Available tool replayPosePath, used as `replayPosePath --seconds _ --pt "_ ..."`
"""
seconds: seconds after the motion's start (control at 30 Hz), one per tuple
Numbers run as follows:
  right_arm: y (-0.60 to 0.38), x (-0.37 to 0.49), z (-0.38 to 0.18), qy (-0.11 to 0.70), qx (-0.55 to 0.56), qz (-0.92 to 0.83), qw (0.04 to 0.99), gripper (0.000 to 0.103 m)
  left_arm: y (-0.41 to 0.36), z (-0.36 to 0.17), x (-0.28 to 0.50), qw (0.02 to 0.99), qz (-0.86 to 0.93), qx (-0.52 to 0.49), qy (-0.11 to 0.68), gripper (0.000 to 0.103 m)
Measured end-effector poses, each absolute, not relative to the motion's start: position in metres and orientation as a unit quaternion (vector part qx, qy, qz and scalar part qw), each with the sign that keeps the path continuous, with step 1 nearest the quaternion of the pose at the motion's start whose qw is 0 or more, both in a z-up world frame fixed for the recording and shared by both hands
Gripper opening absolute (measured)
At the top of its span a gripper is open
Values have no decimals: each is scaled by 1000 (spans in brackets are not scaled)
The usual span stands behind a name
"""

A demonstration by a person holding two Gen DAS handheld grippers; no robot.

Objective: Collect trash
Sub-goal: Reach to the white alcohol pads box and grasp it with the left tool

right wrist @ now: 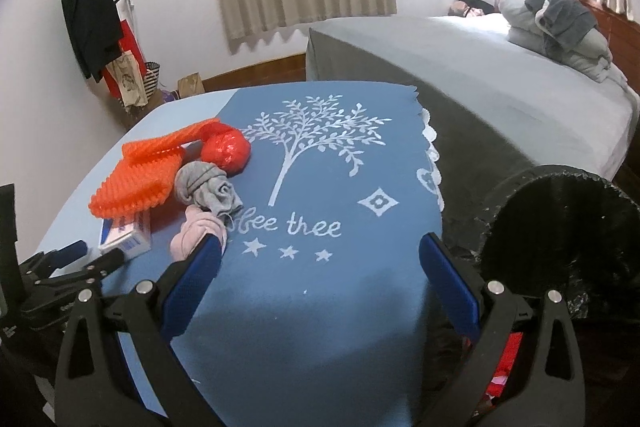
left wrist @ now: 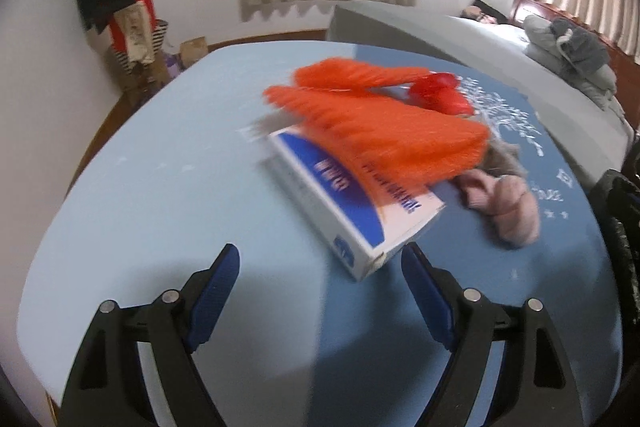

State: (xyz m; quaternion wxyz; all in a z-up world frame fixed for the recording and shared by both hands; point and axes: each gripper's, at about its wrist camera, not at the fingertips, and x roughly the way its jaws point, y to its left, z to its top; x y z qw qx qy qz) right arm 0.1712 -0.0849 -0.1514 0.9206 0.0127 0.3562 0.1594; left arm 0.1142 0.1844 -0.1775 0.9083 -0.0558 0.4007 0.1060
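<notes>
Blue-white box (left wrist: pixel 352 207) under orange mesh (left wrist: pixel 376 123): approach step, left tongs (left wrist: pixel 320 259) wide w/ nothing, right tongs (right wrist: pixel 320 251) wide too; next, straddle box corner & close.

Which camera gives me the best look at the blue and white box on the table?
The left wrist view: the blue and white box lies close ahead of the open left gripper, top and side showing, though blurred and partly under the orange mesh. The right wrist view shows only its small end at the left.
</notes>
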Motion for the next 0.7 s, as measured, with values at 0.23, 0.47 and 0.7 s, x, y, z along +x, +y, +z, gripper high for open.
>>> replayPosePath --seconds 0.23,0.47,0.7 --pt "-79 174 -154 360 9 160 919 96 177 -169 120 916 78 -70 387 81" --pt "-78 176 -157 365 6 157 918 96 166 -173 147 913 78 -80 393 81" --pt "-76 179 -160 368 6 157 916 96 179 -174 143 909 96 -88 395 81"
